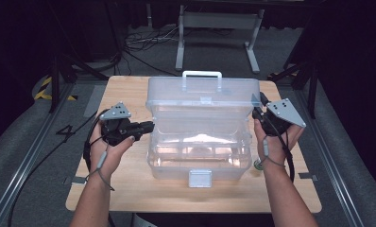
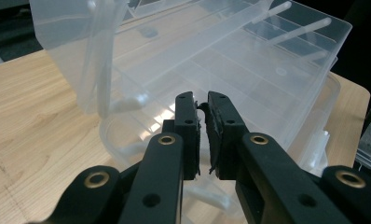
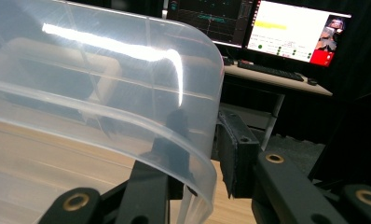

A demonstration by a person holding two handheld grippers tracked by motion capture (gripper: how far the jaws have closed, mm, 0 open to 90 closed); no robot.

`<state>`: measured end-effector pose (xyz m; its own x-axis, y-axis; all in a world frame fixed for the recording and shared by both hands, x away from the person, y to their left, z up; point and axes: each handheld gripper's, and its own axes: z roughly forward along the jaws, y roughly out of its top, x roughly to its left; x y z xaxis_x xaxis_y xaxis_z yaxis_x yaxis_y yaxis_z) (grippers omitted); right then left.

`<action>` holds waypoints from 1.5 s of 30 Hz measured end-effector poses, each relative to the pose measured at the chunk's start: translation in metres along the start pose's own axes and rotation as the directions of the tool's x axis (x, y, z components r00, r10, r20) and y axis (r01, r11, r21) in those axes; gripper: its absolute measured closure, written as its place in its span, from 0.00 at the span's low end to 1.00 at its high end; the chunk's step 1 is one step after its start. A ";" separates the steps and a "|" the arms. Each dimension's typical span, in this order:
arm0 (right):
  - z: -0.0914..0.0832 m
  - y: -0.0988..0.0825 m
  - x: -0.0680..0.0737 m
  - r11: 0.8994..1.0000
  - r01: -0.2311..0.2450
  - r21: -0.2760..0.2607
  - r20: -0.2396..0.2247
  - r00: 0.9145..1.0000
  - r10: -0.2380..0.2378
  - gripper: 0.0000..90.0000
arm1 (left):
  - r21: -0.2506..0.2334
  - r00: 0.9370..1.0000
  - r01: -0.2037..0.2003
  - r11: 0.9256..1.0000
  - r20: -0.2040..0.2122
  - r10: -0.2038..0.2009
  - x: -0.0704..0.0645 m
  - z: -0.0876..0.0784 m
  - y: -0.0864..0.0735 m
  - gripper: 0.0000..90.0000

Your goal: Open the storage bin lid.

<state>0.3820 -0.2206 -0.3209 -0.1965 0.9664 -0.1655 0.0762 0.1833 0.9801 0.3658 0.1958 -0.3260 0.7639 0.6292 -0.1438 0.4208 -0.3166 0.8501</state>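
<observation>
Gripping the right edge of the raised lid (image 3: 127,121), the right hand-held gripper (image 1: 258,109) has one jaw behind the clear plastic and the other outside it, with the lid's rolled rim running between them; whether the pads press on it I cannot tell for sure. The left hand-held gripper (image 2: 201,130) has its jaws nearly together with only a thin slit between, nothing seated in them, and its tips point at the left wall of the clear box (image 1: 198,151), just beside its rim.

The box stands in the middle of the tabletop (image 1: 129,189), its lid tilted up and back, white handle (image 1: 202,75) at the far side and a latch (image 1: 200,178) hanging over the near wall. The lid's side corners reach almost to both grippers, leaving little slack there.

Bare wood lies open in front of the box and along its left side; the right strip is narrower, and a small greenish thing (image 1: 258,164) lies near the right wrist. Beyond the tabletop's far edge stand a metal frame (image 1: 219,33) and loose cables on the floor.
</observation>
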 end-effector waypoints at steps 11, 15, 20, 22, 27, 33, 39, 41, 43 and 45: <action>0.009 0.006 0.001 0.999 0.033 0.006 0.031 0.999 -0.034 0.85 | 0.017 1.000 0.003 1.000 -0.010 -0.003 -0.003 -0.006 -0.009 0.93; 0.013 0.009 0.000 0.999 0.035 0.018 0.039 0.999 -0.036 0.85 | 0.021 1.000 0.009 1.000 -0.004 -0.009 -0.003 -0.008 -0.012 0.93; 0.019 0.012 0.000 0.995 0.081 0.056 0.066 0.994 -0.085 0.90 | 0.013 1.000 0.016 1.000 0.021 -0.017 -0.004 -0.015 -0.017 0.93; 0.020 0.013 0.000 0.995 0.078 0.059 0.065 0.995 -0.082 0.90 | 0.017 1.000 0.016 1.000 0.024 -0.017 -0.005 -0.016 -0.018 0.93; 0.028 0.018 -0.005 0.994 0.055 0.094 0.041 0.997 -0.059 0.90 | 0.069 0.998 -0.019 0.997 0.063 0.015 -0.011 -0.014 -0.025 0.89; 0.034 0.022 -0.008 0.992 0.037 0.118 0.026 0.999 -0.040 0.90 | 0.126 0.994 -0.041 0.991 0.107 0.028 -0.017 -0.010 -0.031 0.84; 0.039 0.023 -0.012 0.992 0.008 0.129 0.007 1.000 -0.009 0.90 | 0.182 0.986 -0.067 0.981 0.162 0.038 -0.020 -0.007 -0.038 0.82; 0.040 0.023 -0.012 0.991 0.002 0.131 0.003 1.000 -0.002 0.90 | 0.197 0.983 -0.074 0.978 0.182 0.037 -0.023 -0.004 -0.040 0.82; 0.042 0.023 -0.014 0.991 -0.009 0.131 -0.005 1.000 0.009 0.90 | 0.226 0.976 -0.096 0.969 0.214 0.047 -0.025 0.002 -0.043 0.82; 0.043 0.023 -0.014 0.991 -0.015 0.136 -0.009 1.000 0.017 0.90 | 0.250 0.970 -0.112 0.962 0.237 0.051 -0.027 0.010 -0.046 0.82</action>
<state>0.4287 -0.2223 -0.3003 -0.2037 0.9678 -0.1481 0.2117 0.1913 0.9584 0.3307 0.1866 -0.3659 0.8786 0.4258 -0.2162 0.4417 -0.5524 0.7069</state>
